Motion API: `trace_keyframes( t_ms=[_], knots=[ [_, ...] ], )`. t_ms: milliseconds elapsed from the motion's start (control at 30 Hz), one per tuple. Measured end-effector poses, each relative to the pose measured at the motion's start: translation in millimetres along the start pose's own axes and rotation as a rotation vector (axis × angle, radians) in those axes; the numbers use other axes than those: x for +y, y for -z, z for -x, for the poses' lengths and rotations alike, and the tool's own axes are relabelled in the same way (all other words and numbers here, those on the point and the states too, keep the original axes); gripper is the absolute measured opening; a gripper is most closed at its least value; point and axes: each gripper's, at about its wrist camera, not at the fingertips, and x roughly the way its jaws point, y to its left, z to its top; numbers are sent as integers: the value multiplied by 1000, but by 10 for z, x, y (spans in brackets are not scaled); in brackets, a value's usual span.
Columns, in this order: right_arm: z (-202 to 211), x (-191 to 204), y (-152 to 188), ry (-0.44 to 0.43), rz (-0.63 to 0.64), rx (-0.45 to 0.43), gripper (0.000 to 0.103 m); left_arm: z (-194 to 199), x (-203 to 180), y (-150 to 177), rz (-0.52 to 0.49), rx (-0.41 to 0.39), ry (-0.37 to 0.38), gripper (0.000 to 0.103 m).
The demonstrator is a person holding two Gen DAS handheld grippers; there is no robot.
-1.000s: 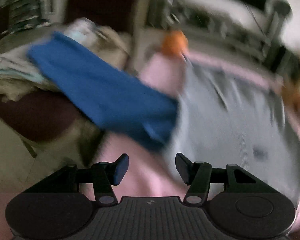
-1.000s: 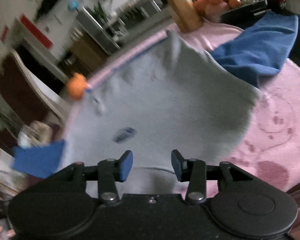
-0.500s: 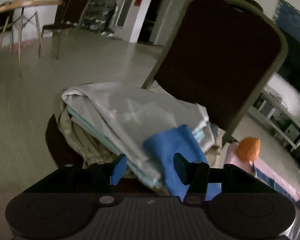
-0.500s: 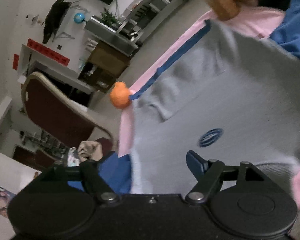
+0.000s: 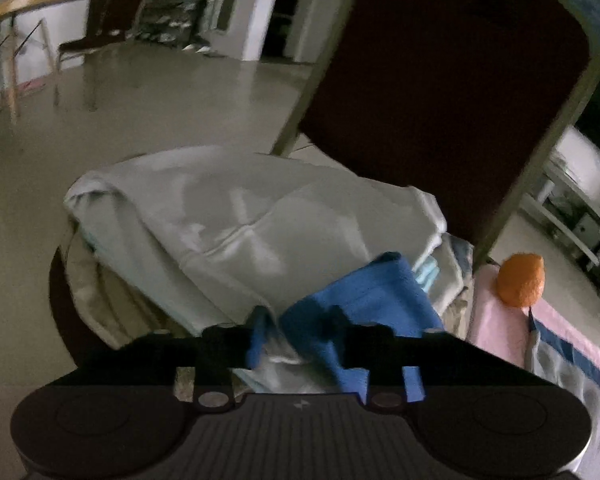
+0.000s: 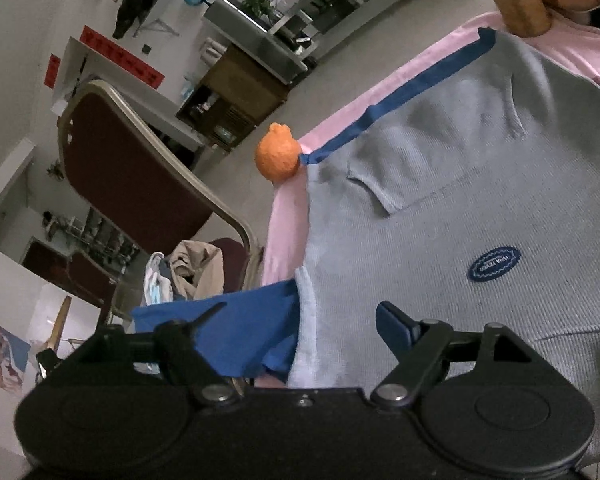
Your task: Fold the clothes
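Left wrist: blue garment (image 5: 364, 300) between closing left gripper (image 5: 300, 328) fingers.

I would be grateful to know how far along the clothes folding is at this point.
Early on, it seems. Nothing looks folded yet: the grey shirt lies spread out on the pink cloth. In hand: the left gripper is closing, with a blue garment between its jaws; the right gripper is open over the shirt's edge. Left: that shirt and the heap on the chair.

Both wrist views close and downward-tilted, sharing the orange ball (image 5: 521, 280) (image 6: 278, 157), chair (image 5: 440, 92) (image 6: 128, 172) and blue cloth (image 5: 364, 304) (image 6: 236, 332).
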Motion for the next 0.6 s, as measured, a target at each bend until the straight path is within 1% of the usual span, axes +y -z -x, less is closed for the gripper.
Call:
trace_keyframes(
  t_ms=[67,100,133,267,300,333,400,433,467,533,600],
  knots=[
    [9,-21,12,8,-5,0,78,32,-65,3,-52,-15,-5,12],
    [14,-39,12,12,-7,-1,78,53,-87,-5,-73,-20,-19,10],
    [20,-57,11,17,-9,-3,78,74,-109,-13,-94,-25,-34,6],
    [99,-162,2,15,-26,-17,79,198,-180,-32,-144,-36,-92,6],
    [119,-192,-3,12,-33,-19,79,234,-212,-29,-166,-36,-117,7],
    [143,-220,-4,8,-40,-22,80,271,-244,-26,-188,-36,-143,12],
    [182,-268,0,-1,-48,-26,83,343,-307,-23,-234,-48,-188,31],
    [194,-288,7,-3,-49,-25,83,367,-330,-33,-251,-63,-188,57],
    [200,-305,15,-7,-49,-20,83,393,-347,-44,-269,-85,-178,64],
    [208,-327,28,-11,-49,-13,83,438,-384,-65,-307,-127,-161,64],
    [212,-340,38,-13,-48,-8,83,358,-433,-92,-348,-104,-151,64]
  ],
)
